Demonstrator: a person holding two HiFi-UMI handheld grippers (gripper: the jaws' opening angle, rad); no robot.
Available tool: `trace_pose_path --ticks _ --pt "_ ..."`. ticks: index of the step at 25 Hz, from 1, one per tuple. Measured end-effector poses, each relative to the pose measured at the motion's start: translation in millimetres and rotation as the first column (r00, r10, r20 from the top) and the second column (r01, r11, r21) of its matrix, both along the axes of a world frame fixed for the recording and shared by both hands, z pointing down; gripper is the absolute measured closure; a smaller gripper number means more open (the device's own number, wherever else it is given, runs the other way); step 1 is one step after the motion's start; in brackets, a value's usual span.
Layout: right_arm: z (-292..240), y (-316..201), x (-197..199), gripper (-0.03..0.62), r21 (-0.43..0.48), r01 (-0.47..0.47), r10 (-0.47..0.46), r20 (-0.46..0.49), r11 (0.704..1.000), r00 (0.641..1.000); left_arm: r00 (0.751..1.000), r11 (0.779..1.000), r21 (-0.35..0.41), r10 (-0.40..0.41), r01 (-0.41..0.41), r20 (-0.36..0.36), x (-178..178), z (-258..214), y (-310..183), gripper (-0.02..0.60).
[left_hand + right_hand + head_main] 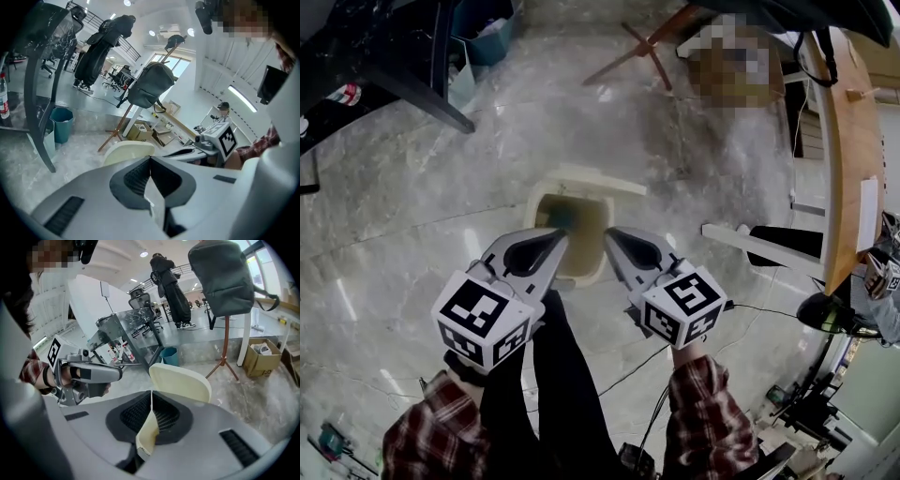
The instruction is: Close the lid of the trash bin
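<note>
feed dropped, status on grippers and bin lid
Left gripper shut, right gripper shut, both empty over the trash bin. Bin open, lid upright. Nothing blocking it.

Trash bin (585, 270) and lid (180, 380): cream plastic, smooth, low sheen.
Floor (422, 234): grey veined stone, polished, glossy, with light streaks.
Left gripper (558, 234) and right gripper (611, 234): grey matt plastic shells.
Pads (136, 416): black, ribbed.
Sleeves (703, 412): red plaid cloth.
Coat stand (227, 343): reddish wood.
Box (262, 352): brown cardboard.
Backpack (222, 277): grey-green matt fabric.
</note>
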State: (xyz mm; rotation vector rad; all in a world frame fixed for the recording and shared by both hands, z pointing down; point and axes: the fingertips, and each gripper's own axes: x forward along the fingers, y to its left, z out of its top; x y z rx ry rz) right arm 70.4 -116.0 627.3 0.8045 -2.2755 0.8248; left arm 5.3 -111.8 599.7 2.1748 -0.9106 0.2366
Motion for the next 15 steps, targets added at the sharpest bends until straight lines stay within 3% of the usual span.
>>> trace_pose_path --ticks 4,9,15 --pt "-3.6 -21.6 1.6 0.58 -0.03 0.049 -0.048 0.019 0.998 0.999 1.0 1.0 0.004 0.006 -0.006 -0.008 3.6 2.9 -11.1 0.569" --pt "-15.0 -47.9 6.5 0.579 0.0 0.129 -0.129 -0.03 0.992 0.991 1.0 1.0 -0.003 0.015 -0.015 -0.004 6.7 5.6 -15.7 0.569" --pt "-10.3 -69.9 9.6 0.575 -0.023 0.222 -0.223 -0.077 0.975 0.972 1.0 1.0 -0.019 0.006 -0.006 -0.001 1.5 7.8 -14.5 0.569"
